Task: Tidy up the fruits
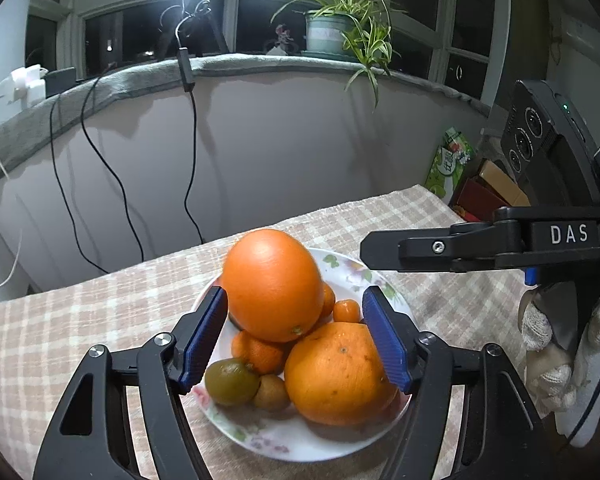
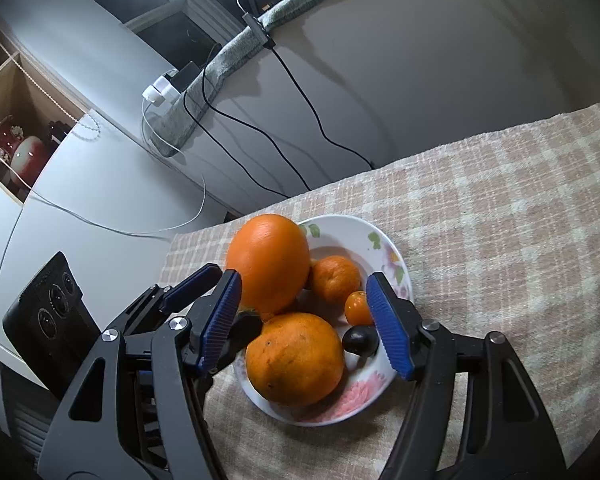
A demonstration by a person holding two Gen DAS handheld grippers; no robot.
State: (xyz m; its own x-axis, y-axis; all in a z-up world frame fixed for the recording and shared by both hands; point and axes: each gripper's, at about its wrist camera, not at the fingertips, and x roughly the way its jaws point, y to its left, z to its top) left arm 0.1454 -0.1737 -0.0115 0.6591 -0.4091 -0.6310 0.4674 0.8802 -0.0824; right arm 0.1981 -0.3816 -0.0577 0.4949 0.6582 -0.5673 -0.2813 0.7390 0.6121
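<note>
Both grippers hover over the flowered plate [image 1: 342,268], where the fruit is heaped: a tall orange [image 1: 274,284] perches at the far side on smaller tangerines, a second orange [image 1: 338,374] sits nearer, two kiwis [image 1: 232,382] at the near left rim. The left gripper [image 1: 296,334] and right gripper [image 2: 304,322] each stand with jaws apart, pressing on nothing. The step looks like choosing a fruit; next, one gripper likely must lower around the tall orange and close without toppling the heap
</note>
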